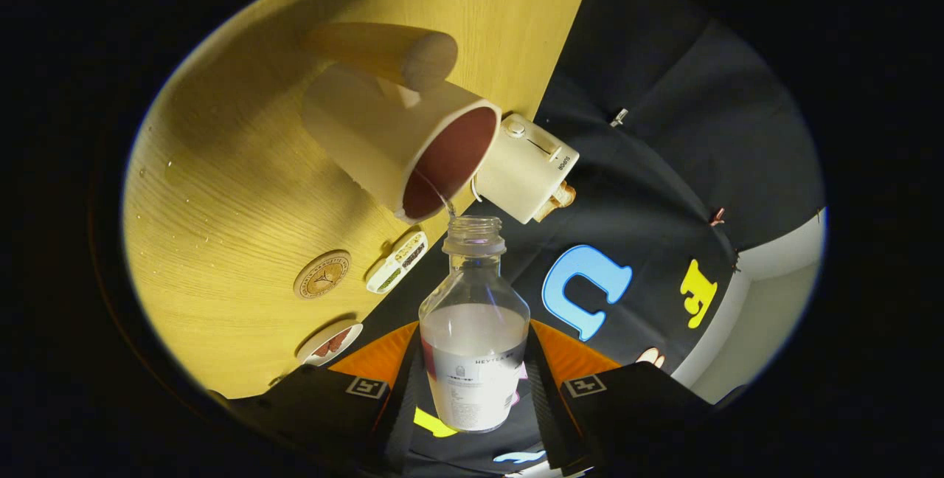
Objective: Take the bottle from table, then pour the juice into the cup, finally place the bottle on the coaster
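While the view is rolled over for the pour, left to right lie the coaster (322,274) on the worktop (221,190), the cup (402,144) and a toaster (527,167) – the claw (476,382) clamped on the bottle (474,330), its open mouth just beside the cup's rim. I would tip slowly, keeping the neck over the rim. The labels are too small to make out.
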Available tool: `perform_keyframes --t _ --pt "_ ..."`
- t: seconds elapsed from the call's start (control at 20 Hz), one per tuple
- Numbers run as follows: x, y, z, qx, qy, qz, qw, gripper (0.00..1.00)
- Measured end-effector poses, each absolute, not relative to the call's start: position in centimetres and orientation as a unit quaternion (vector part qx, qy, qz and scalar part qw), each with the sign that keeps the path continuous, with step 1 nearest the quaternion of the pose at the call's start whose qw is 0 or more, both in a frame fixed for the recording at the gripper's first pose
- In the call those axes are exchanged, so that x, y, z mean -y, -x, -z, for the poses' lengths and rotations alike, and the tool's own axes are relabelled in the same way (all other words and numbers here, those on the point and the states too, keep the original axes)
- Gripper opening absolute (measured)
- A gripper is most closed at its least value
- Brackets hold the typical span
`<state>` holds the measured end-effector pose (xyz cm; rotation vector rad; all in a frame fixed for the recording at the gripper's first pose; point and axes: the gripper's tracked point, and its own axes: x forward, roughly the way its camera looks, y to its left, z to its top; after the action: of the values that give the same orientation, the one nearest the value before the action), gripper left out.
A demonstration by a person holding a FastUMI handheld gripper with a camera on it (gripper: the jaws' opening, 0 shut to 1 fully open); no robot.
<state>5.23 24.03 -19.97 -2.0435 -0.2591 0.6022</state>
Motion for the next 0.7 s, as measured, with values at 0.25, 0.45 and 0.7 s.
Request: perform_keyframes --t 0.25,0.45,0.7 --pt "-24.9 -5.1 19.8 0.128 0.846 -0.256 0.451 0.71" --pt "-25.9 -5.0 19.5 0.147 0.853 -0.262 0.427 0.71" --pt "-27.0 -5.2 18.9 0.175 0.857 -0.26 0.409 0.71"
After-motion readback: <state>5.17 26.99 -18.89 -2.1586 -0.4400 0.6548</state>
